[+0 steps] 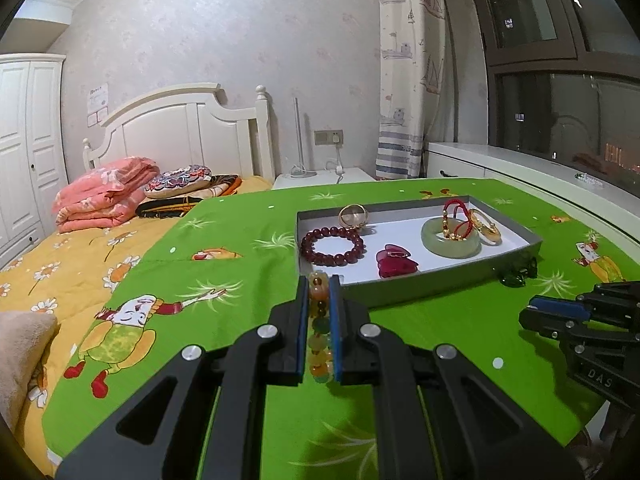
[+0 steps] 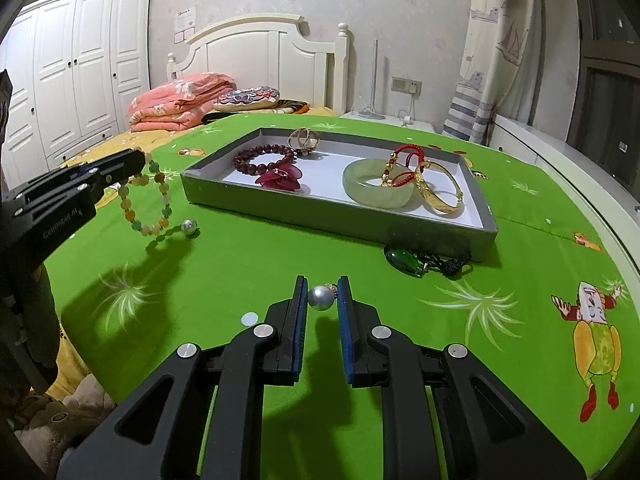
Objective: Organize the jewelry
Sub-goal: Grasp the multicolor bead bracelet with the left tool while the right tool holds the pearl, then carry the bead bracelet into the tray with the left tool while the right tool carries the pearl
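Right wrist view, left to right: left gripper (image 2: 138,160) clamped on multicoloured bead bracelet (image 2: 146,200), hanging above green cloth (image 2: 248,272). Right gripper (image 2: 321,294) pinching pearl earring (image 2: 321,297). Grey tray (image 2: 336,216) beyond, green pendant (image 2: 404,259) touching its front wall.

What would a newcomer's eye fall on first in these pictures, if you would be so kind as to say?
First, the bright green cartoon cloth with the grey tray on it, holding a jade bangle, a gold bangle and a dark red bead bracelet. Next, the left gripper lifting a multicoloured bead bracelet beside the tray, and the right gripper clamped on a pearl near the front.
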The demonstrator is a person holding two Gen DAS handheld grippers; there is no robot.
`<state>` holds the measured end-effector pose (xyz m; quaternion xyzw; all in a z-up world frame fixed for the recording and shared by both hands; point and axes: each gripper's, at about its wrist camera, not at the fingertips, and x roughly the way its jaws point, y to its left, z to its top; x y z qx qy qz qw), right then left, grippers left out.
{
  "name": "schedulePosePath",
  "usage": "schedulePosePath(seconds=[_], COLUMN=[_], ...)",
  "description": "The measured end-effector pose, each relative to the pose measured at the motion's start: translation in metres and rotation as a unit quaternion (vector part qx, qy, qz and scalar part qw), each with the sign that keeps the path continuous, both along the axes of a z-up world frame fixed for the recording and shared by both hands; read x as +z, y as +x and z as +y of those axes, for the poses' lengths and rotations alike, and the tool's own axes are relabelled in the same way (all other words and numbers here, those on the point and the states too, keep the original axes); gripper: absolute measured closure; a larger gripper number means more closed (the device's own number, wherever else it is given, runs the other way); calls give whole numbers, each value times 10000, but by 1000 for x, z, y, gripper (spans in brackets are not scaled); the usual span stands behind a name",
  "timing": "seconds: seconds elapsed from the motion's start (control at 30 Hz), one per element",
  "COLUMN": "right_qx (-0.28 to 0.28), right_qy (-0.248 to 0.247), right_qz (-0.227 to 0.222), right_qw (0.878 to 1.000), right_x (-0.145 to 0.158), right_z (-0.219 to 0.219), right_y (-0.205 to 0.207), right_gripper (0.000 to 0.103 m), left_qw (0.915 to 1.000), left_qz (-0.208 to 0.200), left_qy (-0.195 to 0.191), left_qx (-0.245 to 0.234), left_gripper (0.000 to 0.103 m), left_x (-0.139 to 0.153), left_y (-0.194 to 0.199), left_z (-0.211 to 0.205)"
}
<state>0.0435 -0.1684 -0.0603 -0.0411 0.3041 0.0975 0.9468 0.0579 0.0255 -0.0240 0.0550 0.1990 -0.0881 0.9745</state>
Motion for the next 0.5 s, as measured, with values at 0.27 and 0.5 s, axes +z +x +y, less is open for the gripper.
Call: schedulePosePath(seconds=[0.27,0.5], right_qx=[-11,-88], right_qy=[5,31], right_qz=[-25,-110], right_qw=[10000,9999], right_x=[1,8], right_z=[0,-2], right_y=[-2,1], right_gripper=[88,88], left_qw=[9999,10000], left_qz=[60,-44], left_qy=[-102,-31], left_qx=[57,-84], left_gripper=[93,93], left_x=[-2,4], left_y=[-1,2], left_z=[5,-8])
